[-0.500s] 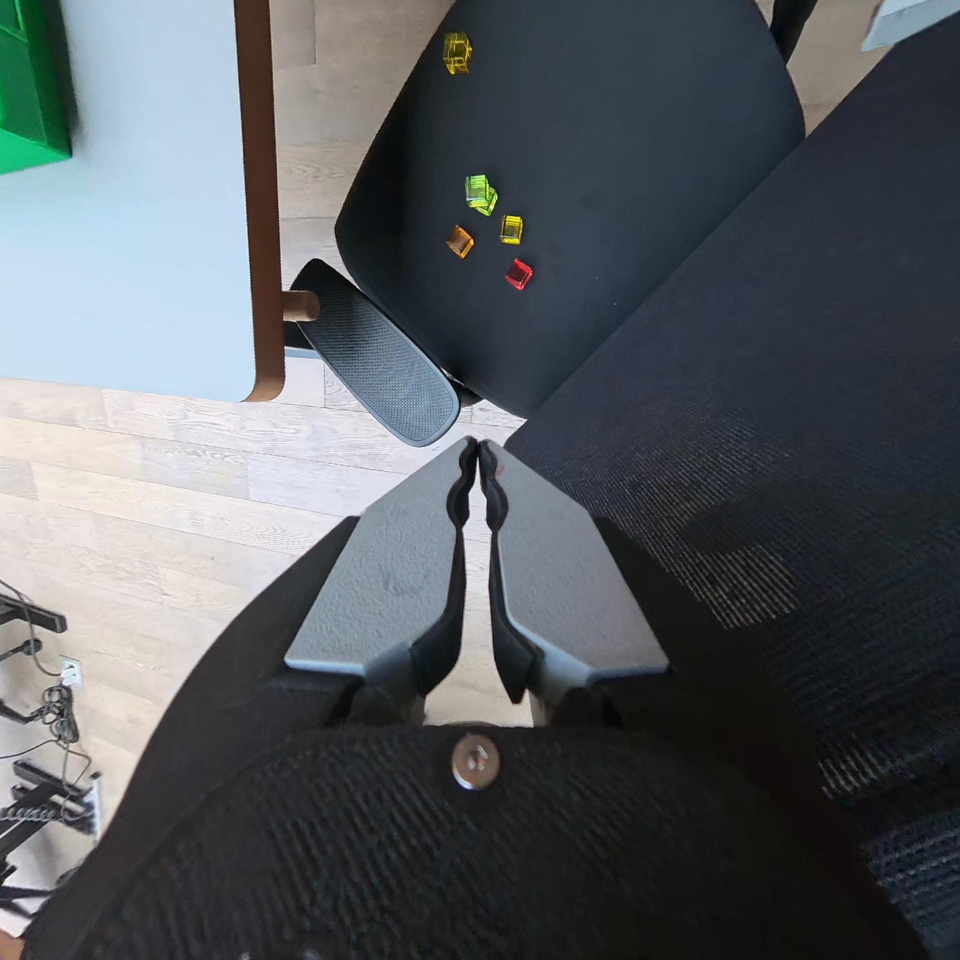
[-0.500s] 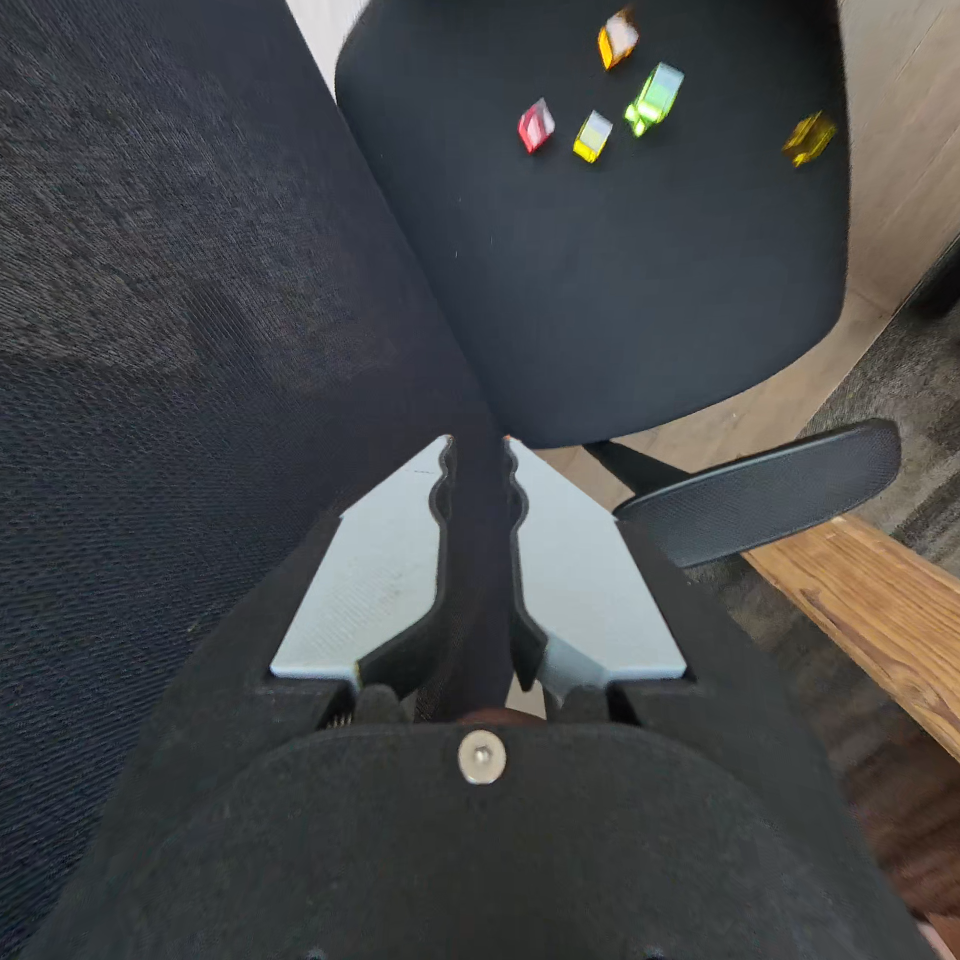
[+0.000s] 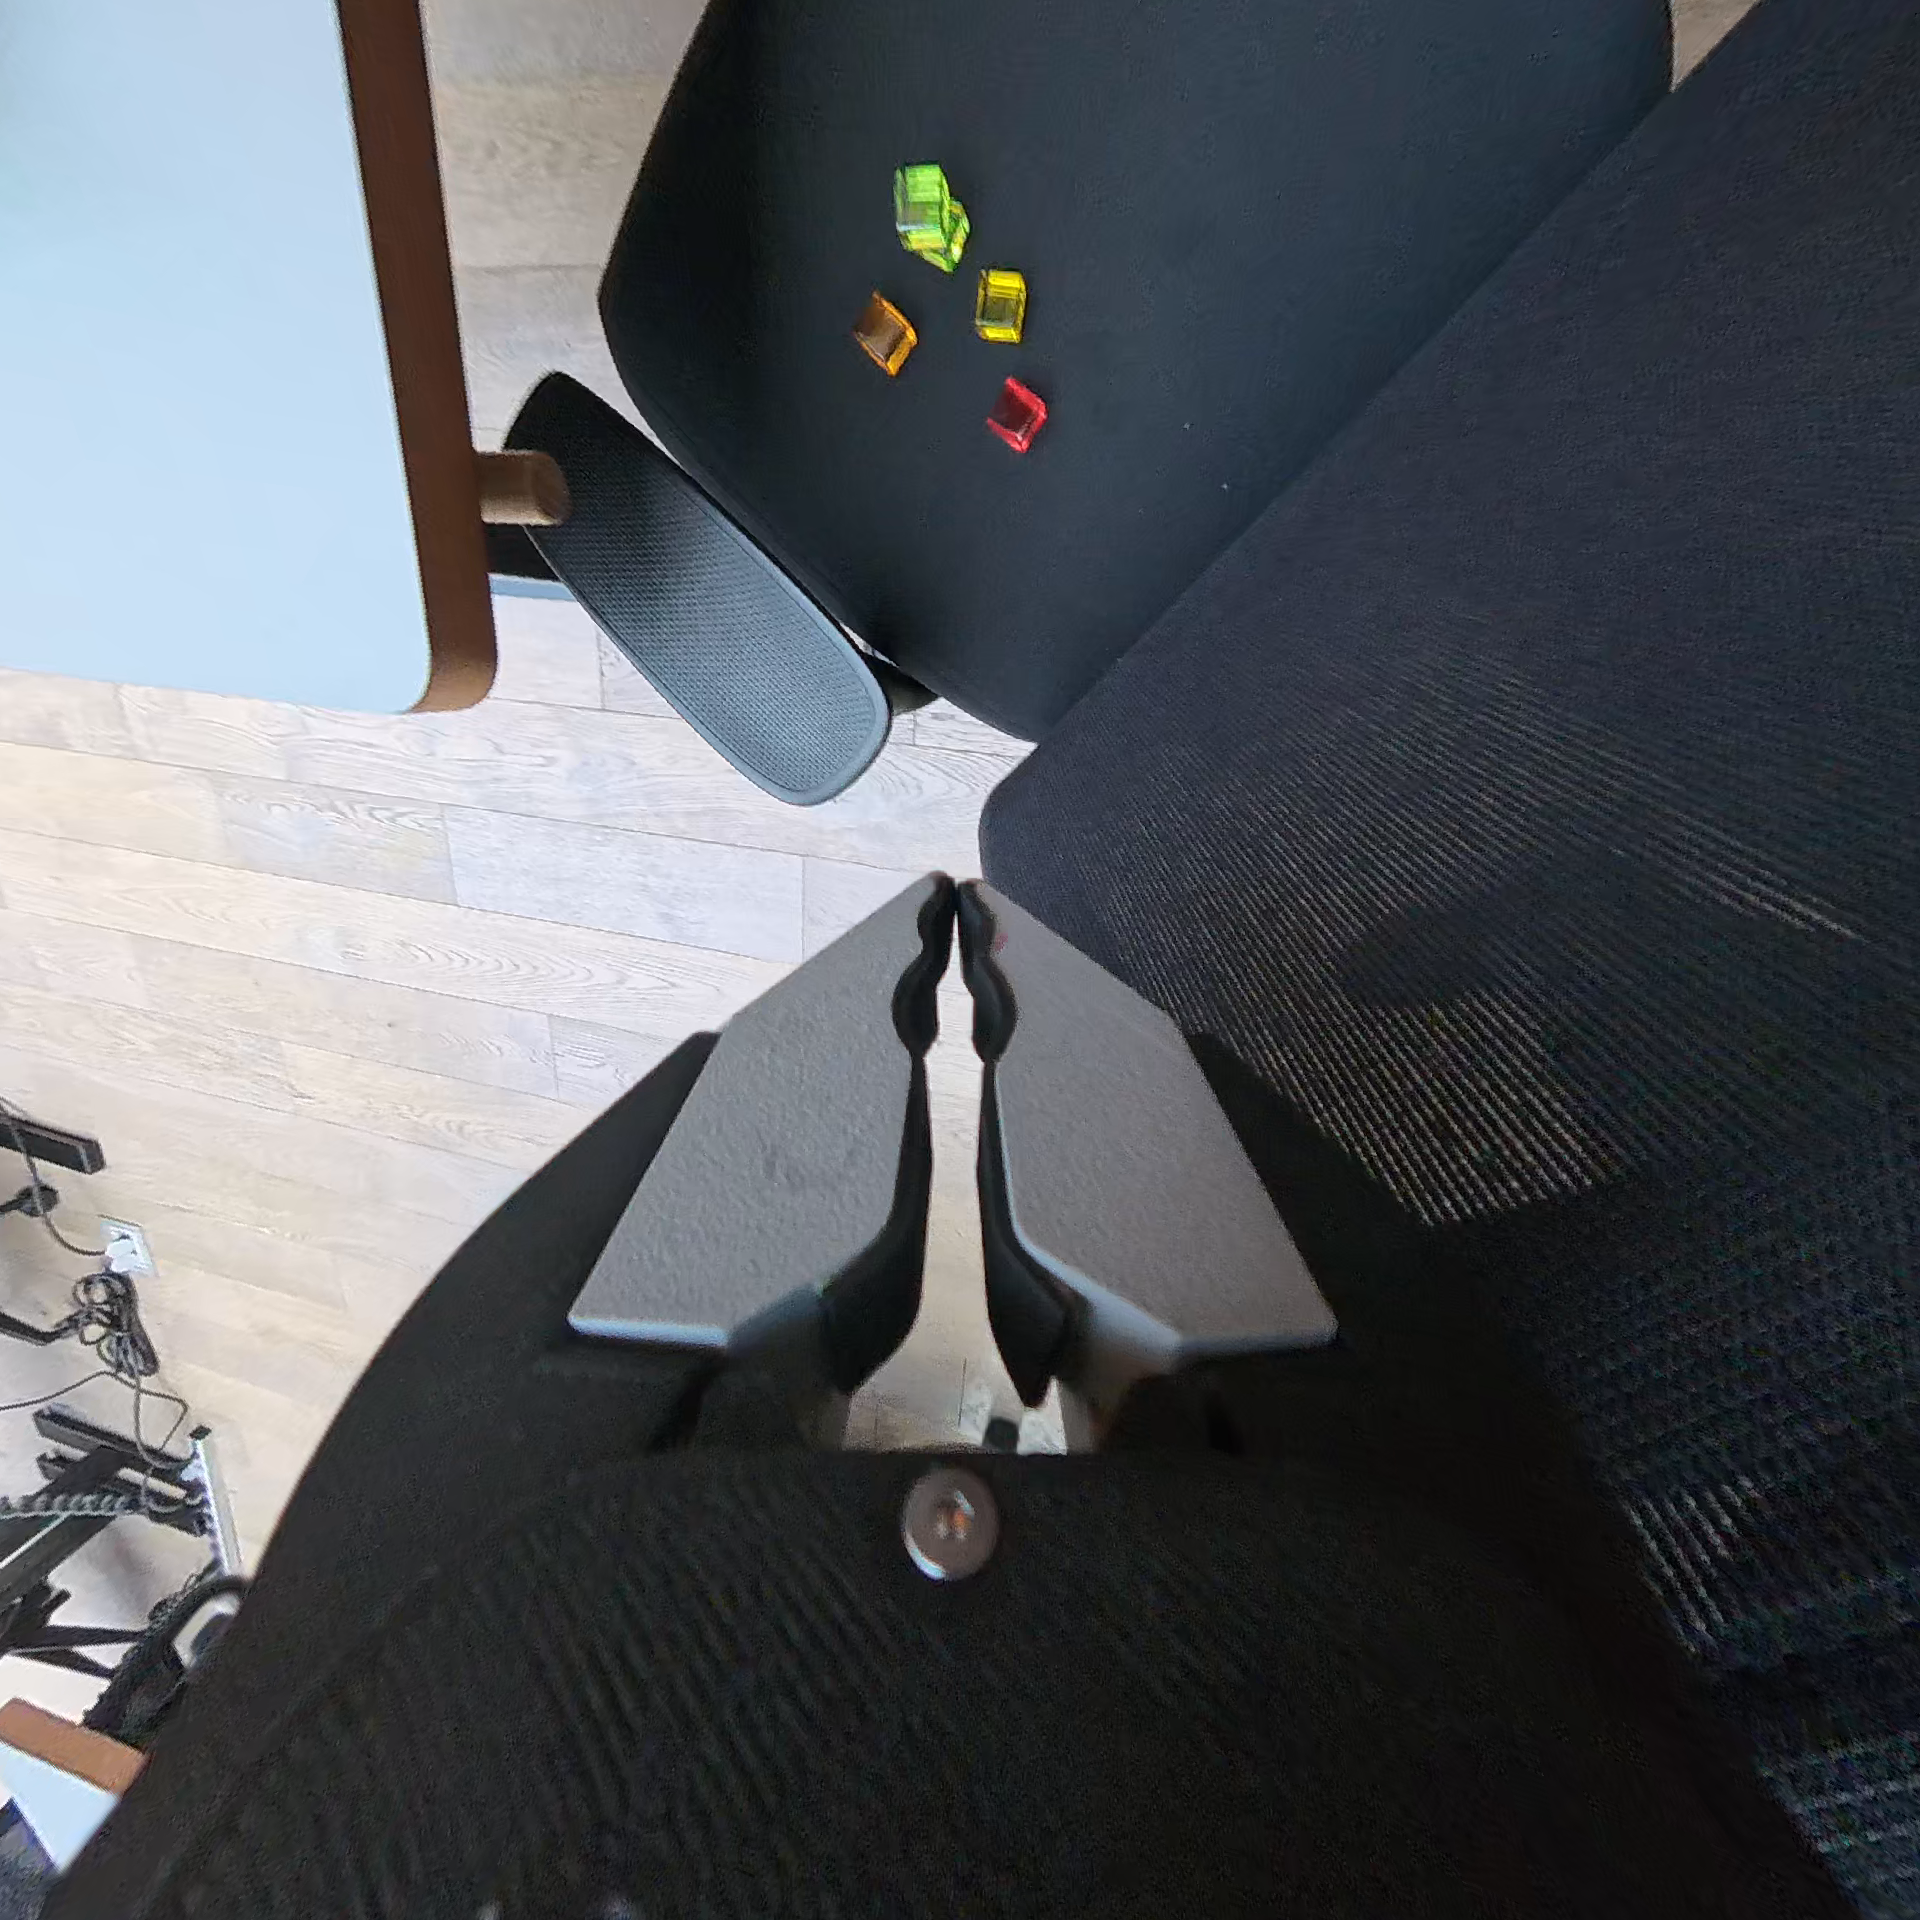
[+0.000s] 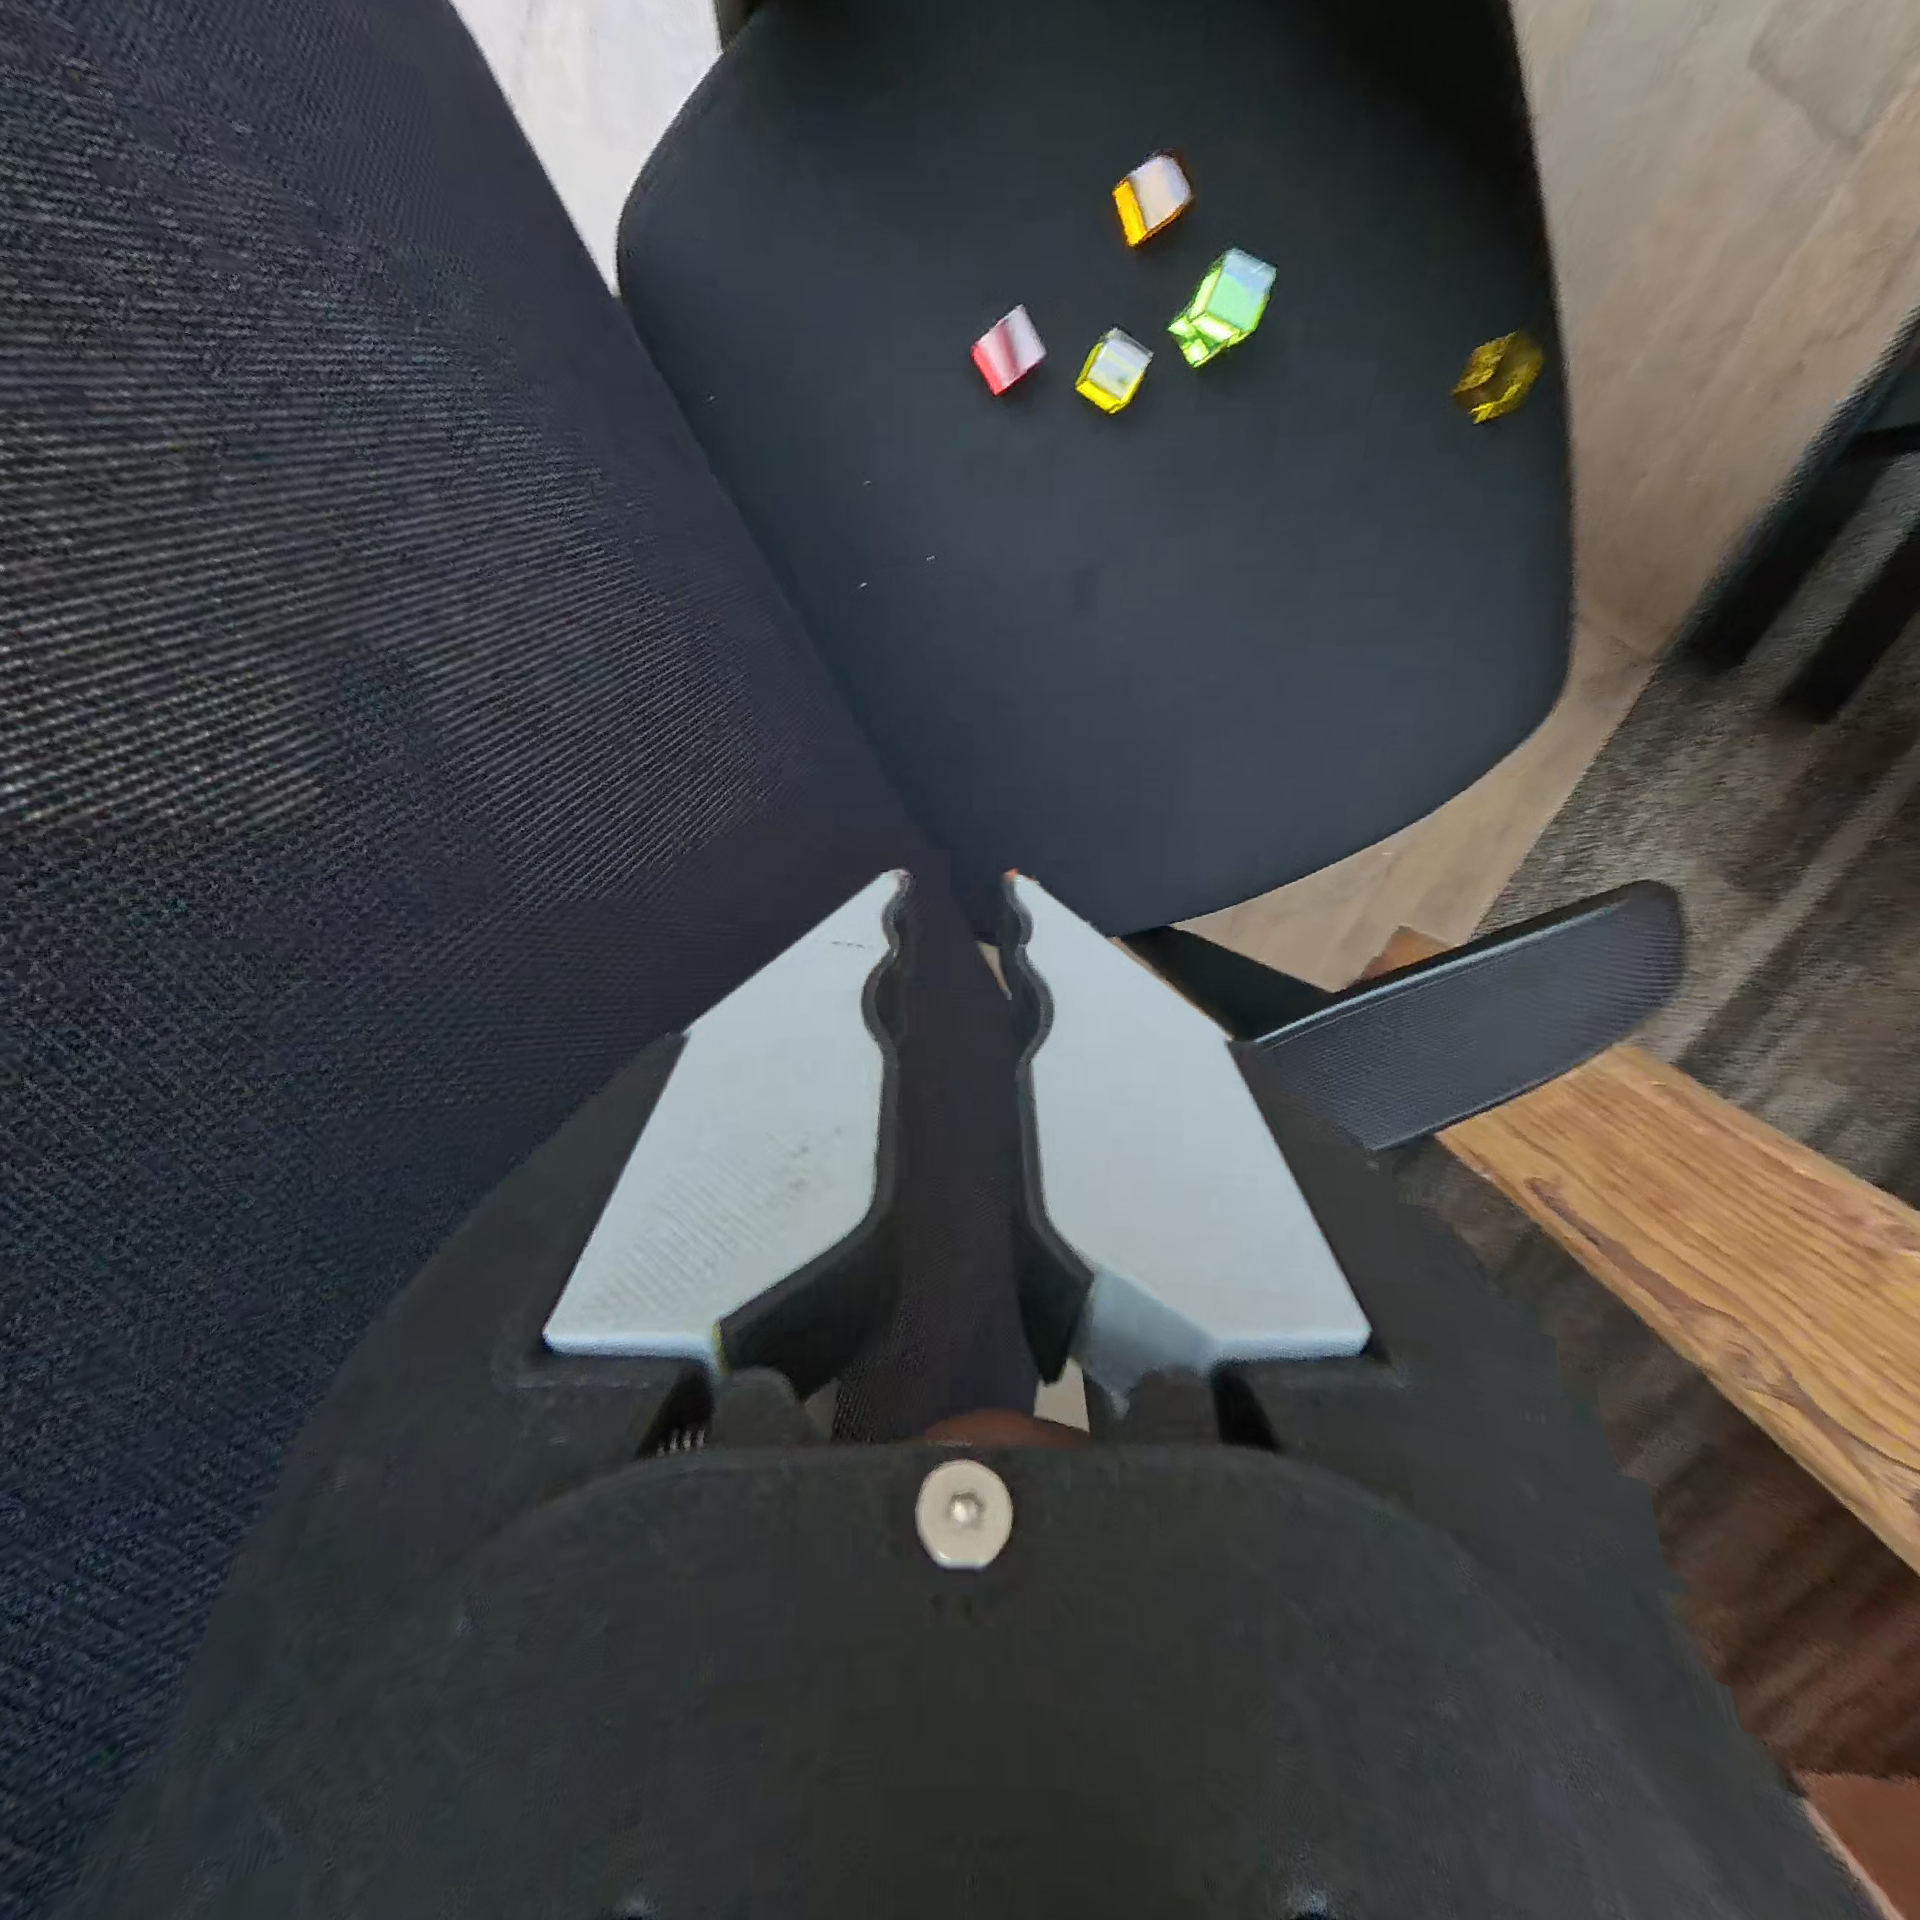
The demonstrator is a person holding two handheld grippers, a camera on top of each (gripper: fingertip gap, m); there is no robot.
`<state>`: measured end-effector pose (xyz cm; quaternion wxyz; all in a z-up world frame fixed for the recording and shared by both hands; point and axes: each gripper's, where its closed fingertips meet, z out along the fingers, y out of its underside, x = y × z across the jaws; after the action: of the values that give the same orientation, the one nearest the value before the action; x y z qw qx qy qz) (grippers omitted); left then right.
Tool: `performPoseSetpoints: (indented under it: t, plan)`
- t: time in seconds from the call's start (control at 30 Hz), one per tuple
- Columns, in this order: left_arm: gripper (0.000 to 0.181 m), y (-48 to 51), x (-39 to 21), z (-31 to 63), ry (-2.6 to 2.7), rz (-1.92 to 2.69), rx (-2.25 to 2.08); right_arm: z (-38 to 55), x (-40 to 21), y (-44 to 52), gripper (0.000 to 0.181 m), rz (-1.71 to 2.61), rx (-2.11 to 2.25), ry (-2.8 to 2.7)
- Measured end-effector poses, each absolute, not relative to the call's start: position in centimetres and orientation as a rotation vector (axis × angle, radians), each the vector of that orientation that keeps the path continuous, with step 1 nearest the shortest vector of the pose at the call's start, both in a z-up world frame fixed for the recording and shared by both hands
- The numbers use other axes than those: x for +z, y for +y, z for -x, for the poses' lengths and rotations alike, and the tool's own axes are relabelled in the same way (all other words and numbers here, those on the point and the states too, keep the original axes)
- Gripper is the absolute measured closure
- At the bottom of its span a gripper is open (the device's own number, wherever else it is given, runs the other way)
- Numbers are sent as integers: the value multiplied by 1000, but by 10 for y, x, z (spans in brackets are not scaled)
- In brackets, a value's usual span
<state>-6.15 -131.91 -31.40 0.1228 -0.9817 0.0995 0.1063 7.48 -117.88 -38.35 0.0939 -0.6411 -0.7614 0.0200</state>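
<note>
Left wrist view: left gripper (image 3: 957,896) tips touching, holding nothing, over floor beside mesh backrest (image 3: 1507,727). Cubes cluster on chair seat (image 3: 1195,312), ahead, well apart: red cube (image 3: 1016,414) nearest. Right gripper (image 4: 956,894) narrowly parted, astride backrest edge; cannot tell if clamped.

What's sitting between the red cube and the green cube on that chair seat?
In the right wrist view, a small yellow cube lies between the red cube and the green cube on the black chair seat.
</note>
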Motion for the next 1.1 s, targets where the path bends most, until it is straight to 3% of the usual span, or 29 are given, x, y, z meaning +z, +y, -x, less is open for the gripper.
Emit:
performPoseSetpoints:
  t: [1.1]
  plan:
    - [181,-1313,-313,45,409,2842,337,-83,-393,-1169,175,2083,170,-2160]
